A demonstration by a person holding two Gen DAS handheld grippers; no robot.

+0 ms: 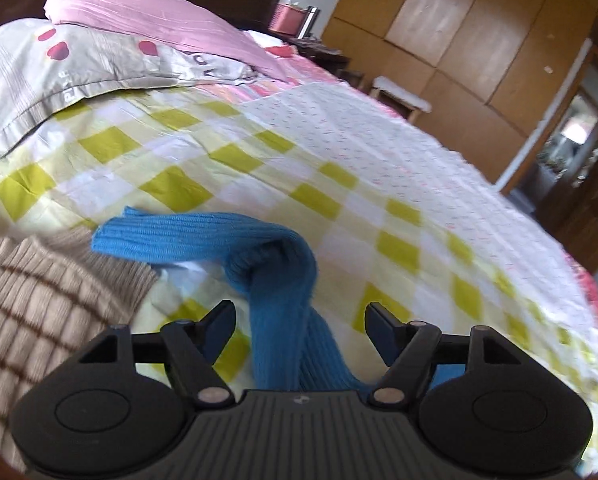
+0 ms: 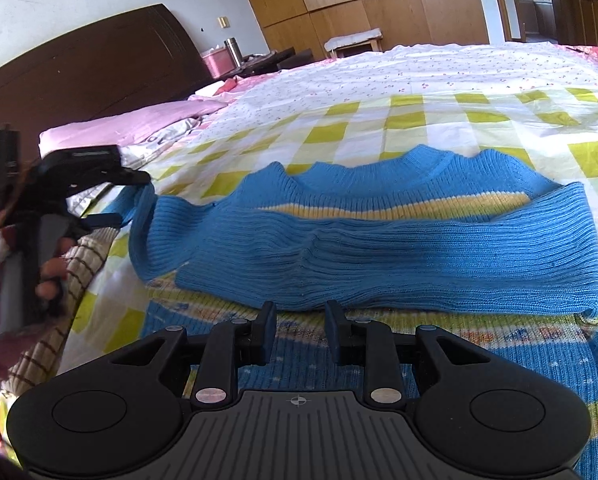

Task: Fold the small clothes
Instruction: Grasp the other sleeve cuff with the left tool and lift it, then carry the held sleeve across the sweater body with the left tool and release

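A blue knit sweater [image 2: 379,240] with a yellow stripe lies flat on the yellow-checked bedsheet [image 2: 339,128]. One sleeve is folded across its body. Its other sleeve [image 1: 275,272] rises in a twisted loop between the fingers of my left gripper [image 1: 301,320]. That gripper is open and wide, and its pads stand clear of the knit on both sides. In the right wrist view a hand [image 2: 51,272] holds it at the sweater's left end. My right gripper [image 2: 301,320] hovers over the near hem, open by a narrow gap with nothing pinched between its fingers.
A beige knit garment [image 1: 39,300] with brown stripes lies to the left of the sweater. A pink pillow [image 1: 139,4] and a grey one [image 1: 59,72] sit at the dark headboard [image 2: 79,64]. Beyond the bed stand a wooden wardrobe [image 1: 479,32] and a small stool [image 2: 353,42].
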